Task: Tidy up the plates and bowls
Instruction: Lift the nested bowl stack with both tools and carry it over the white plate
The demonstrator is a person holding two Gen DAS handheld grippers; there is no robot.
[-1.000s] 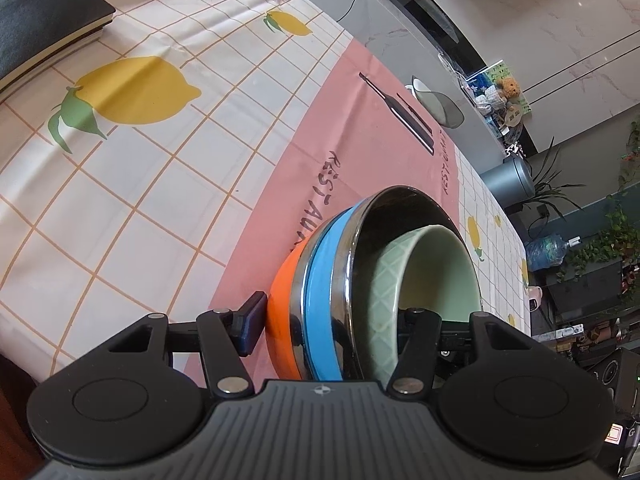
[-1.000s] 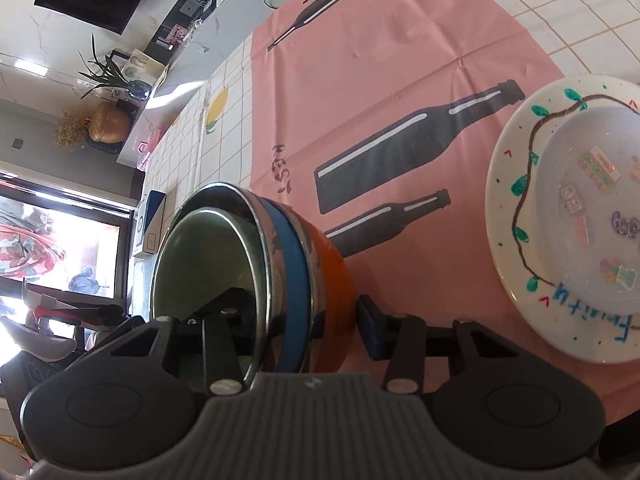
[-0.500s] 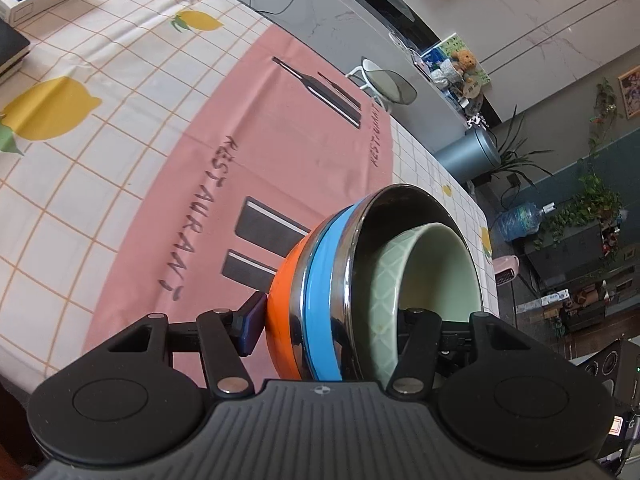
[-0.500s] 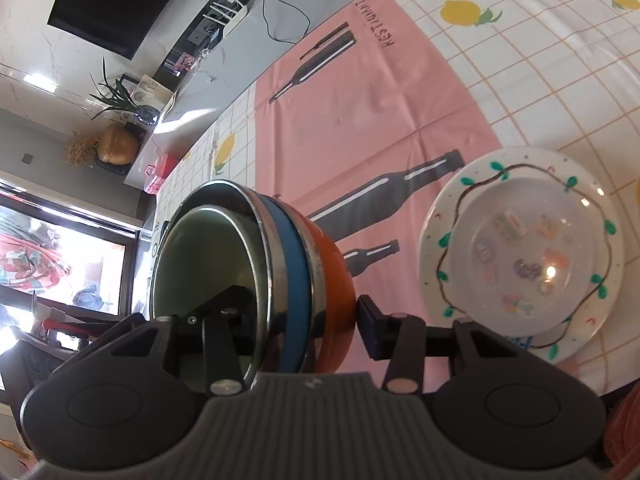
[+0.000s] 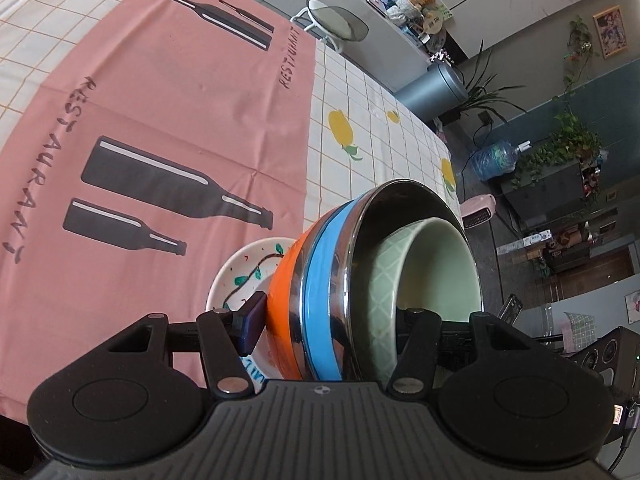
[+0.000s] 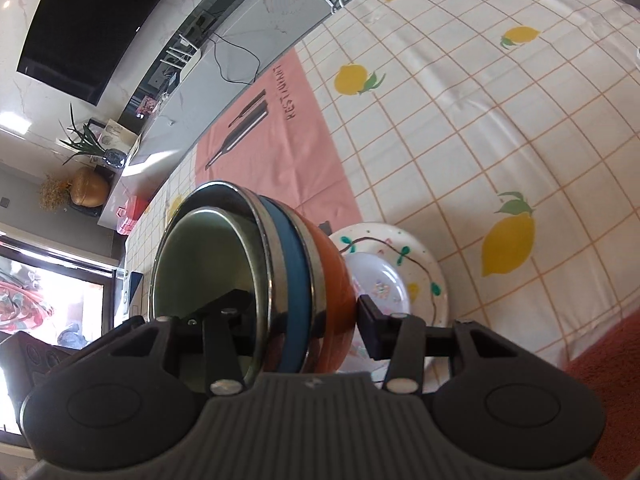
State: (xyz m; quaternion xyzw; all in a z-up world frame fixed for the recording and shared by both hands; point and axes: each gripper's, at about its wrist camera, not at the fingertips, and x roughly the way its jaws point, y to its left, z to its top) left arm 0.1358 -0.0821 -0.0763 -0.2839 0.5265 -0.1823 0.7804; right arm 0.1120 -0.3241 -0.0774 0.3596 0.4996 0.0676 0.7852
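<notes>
In the left wrist view, a table is seen covered by a white checked tablecloth (image 5: 384,112) printed with lemons, four of which can be counted, and over it a pink mat (image 5: 168,112) printed with black bottles is laid; beyond the table edge a round stool, a grey bin, potted plants and a water jug are shown. One nested stack of bowls (image 5: 360,292) is gripped by the left gripper (image 5: 332,320): an orange bowl outermost, a blue-banded steel bowl within it, a pale green bowl innermost, three in all, with one finger pressed on the orange outside and the other inside the green bowl. One decorated plate (image 5: 244,272) is seen beneath the stack. In the right wrist view, the same stack (image 6: 280,280) is clamped by the right gripper (image 6: 304,316), jaws partly open around the walls. The plate (image 6: 424,272) lies on the cloth directly behind, with a smaller clear plate (image 6: 380,280) upon it; a dark screen is mounted on the wall.
</notes>
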